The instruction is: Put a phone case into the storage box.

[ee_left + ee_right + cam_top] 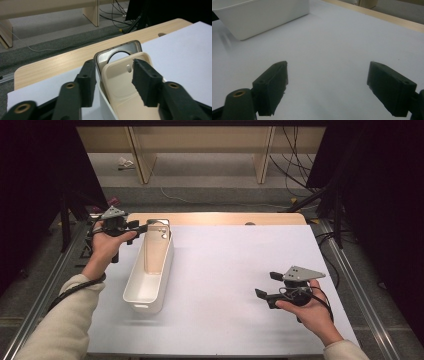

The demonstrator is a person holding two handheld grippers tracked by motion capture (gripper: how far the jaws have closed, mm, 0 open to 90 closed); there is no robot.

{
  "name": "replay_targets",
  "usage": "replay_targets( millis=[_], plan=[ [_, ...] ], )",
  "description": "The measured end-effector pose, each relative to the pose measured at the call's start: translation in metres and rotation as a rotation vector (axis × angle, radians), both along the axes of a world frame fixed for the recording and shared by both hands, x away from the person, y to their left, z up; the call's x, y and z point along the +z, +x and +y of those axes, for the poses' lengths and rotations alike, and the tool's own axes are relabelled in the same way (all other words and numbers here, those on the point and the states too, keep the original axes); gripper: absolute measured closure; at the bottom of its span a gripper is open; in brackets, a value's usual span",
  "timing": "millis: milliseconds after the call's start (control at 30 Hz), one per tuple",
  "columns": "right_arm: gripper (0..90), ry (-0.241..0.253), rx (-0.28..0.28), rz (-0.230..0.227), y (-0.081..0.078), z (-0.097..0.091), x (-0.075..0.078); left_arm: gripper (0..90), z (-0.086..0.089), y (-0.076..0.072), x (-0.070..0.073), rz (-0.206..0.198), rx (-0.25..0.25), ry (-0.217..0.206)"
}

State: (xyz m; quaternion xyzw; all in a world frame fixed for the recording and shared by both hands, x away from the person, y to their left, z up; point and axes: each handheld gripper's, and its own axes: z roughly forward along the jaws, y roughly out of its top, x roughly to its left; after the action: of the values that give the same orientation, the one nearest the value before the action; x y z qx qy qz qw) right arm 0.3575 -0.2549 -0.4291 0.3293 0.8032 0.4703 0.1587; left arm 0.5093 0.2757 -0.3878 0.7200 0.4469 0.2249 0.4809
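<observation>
We hold the left gripper (113,82) at the bin's (149,290) far end, jaws parted astride a cream tray (125,92) and metal plate (117,51) leaning inside, neither pinched. Right gripper (327,87) spread wide above the white counter (230,270). No readable writing.

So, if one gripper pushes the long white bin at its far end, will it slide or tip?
Probably slide: the white bin lies low and long on the smooth white sheet. It looks like thin plastic, so likely light. Pushed at one end, it may swivel rather than go straight.
</observation>
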Motion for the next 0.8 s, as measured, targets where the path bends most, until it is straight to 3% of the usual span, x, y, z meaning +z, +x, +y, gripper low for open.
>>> replay_targets(
  millis=[167,333,567,800],
  plan=[
    [17.9,0.001,-0.001,0.001,0.000,0.000,0.000,34.0,-0.001,-0.017,0.006,-0.003,0.010,-0.062],
    [17.8,0.000,-0.001,0.002,0.001,0.000,0.000,20.5,-0.005,-0.032,0.007,0.006,0.015,-0.062],
    [17.3,0.006,-0.005,0.004,0.001,0.000,0.000,9.5,-0.007,-0.047,0.005,0.004,0.016,-0.026],
    [17.2,0.008,-0.009,0.002,0.002,-0.001,0.000,0.0,-0.005,-0.064,0.006,-0.018,-0.013,-0.026]
  ],
)
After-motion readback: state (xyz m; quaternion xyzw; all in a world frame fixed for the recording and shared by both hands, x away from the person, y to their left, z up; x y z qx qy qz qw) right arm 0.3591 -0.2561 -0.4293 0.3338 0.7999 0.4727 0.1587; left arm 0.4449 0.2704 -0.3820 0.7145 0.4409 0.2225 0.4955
